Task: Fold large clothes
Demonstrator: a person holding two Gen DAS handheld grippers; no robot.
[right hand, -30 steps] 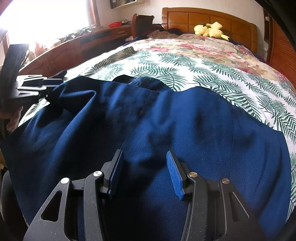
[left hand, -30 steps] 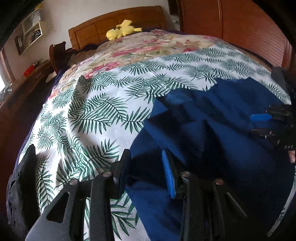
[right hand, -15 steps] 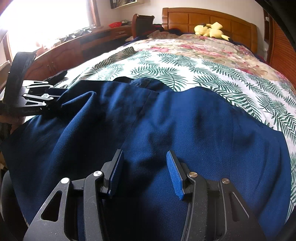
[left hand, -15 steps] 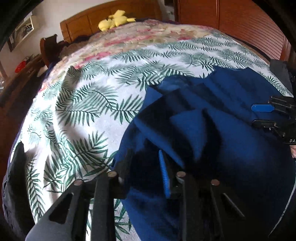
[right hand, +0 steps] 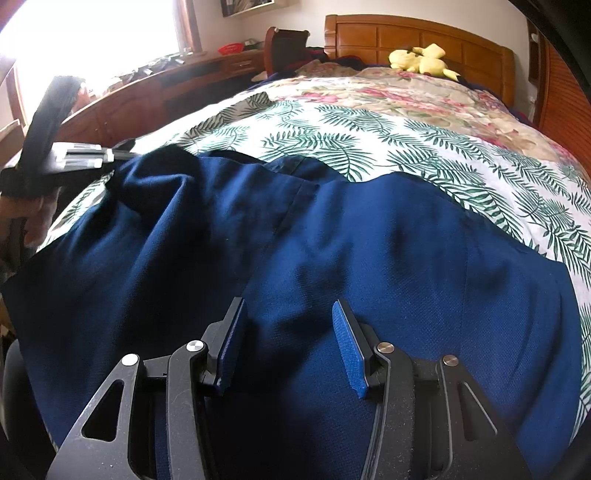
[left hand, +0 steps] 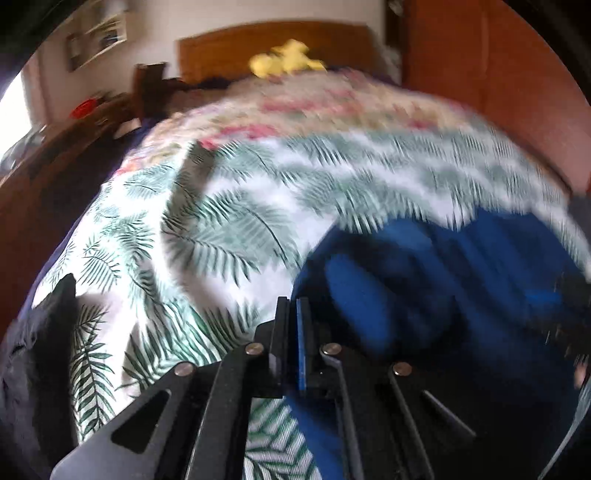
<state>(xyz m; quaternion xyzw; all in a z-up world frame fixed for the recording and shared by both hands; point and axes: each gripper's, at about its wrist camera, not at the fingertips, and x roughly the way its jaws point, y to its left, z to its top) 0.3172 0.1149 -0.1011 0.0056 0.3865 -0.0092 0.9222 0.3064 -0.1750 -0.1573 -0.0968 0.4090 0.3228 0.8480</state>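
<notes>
The soft, floppy blue garment (right hand: 332,240) (best taken by its edges) is pinched by the left gripper (left hand: 292,314), while the right gripper (right hand: 286,332) gapes above it.

a dark blue fabric garment (right hand: 369,258) lies on the leaf-printed white bedspread (right hand: 424,147) at the bed's near end. a yellow plush toy (right hand: 424,61) sits behind it, against the wooden headboard (right hand: 406,33). a long wooden dresser (right hand: 155,99) runs along the bed's left.

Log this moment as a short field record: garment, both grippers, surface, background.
garment: blue garment spread on the bed, one corner lifted
left gripper: shut on the garment's lifted corner
right gripper: open, over the cloth, gripping nothing
surface: fern-print bedspread
background: yellow plush toy by the wooden headboard
</notes>
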